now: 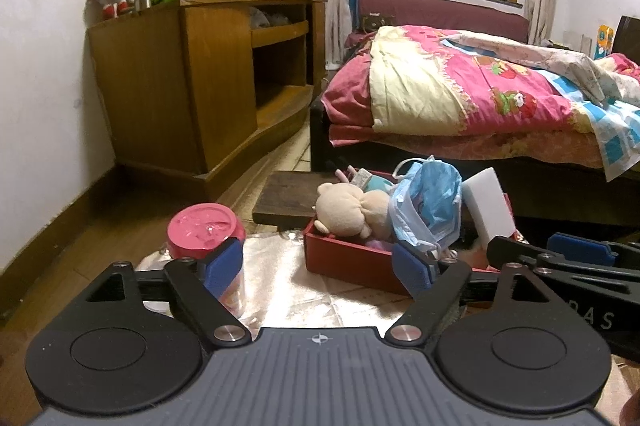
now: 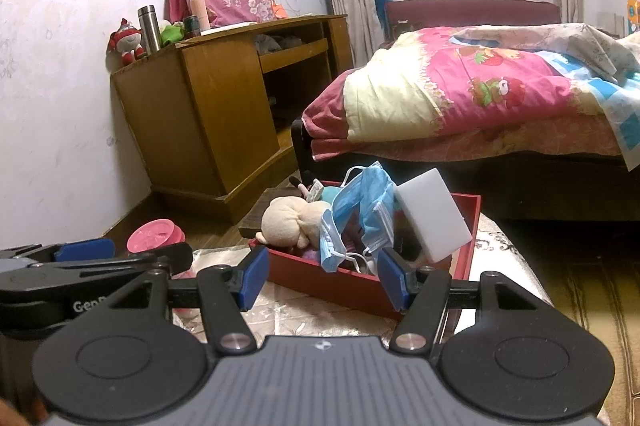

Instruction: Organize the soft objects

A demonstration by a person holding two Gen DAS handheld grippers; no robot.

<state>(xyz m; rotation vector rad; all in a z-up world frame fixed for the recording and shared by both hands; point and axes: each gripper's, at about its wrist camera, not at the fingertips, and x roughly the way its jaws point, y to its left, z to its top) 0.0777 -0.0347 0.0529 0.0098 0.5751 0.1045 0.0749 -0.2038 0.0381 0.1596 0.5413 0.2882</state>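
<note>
I am holding my left gripper (image 1: 318, 268) with its jaws spread wide apart, gripping nothing, its blue pads (image 1: 223, 268) hanging just short of the red box (image 1: 344, 256). My right gripper (image 2: 322, 278) is likewise gaping wide and empty before the same box. Inside the box are lying a beige plush toy (image 1: 346, 209), blue face masks (image 2: 360, 214) and a white sponge block (image 2: 434, 220), while a pink-lidded jar (image 1: 206, 226) is standing just left of it.
</note>
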